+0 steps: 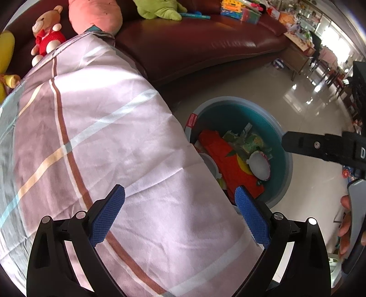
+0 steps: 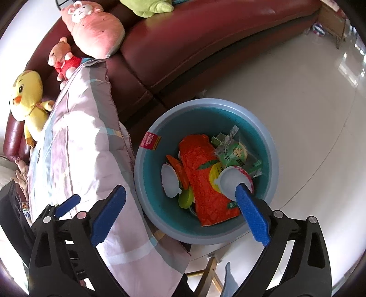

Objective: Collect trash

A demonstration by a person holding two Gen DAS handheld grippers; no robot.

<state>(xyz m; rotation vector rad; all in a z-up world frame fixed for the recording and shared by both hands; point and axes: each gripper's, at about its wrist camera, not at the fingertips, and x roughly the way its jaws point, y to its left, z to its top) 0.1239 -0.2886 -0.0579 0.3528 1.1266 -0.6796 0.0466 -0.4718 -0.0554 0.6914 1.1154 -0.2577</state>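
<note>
A blue-green round bin point(image 2: 270, 146) stands on the floor beside the cloth-covered table; it also shows in the left wrist view point(image 1: 281, 134). Inside lie an orange wrapper point(image 2: 203, 178), a green wrapper point(image 2: 238, 155), white lids point(image 2: 170, 180) and a small green lid point(image 2: 185, 198). My right gripper point(image 2: 180, 194) is open and empty, above the bin's near side. My left gripper point(image 1: 180, 194) is open and empty over the checked cloth point(image 1: 114, 137). The right gripper's black finger point(image 1: 315, 146) shows at the right of the left wrist view.
A dark red leather sofa point(image 2: 205, 41) runs behind, with a teddy bear point(image 2: 61, 57), a pink plush point(image 2: 96, 29), a yellow duck plush point(image 2: 27, 96) and a green plush point(image 1: 157, 9). Glossy tile floor point(image 2: 308, 102) lies right of the bin.
</note>
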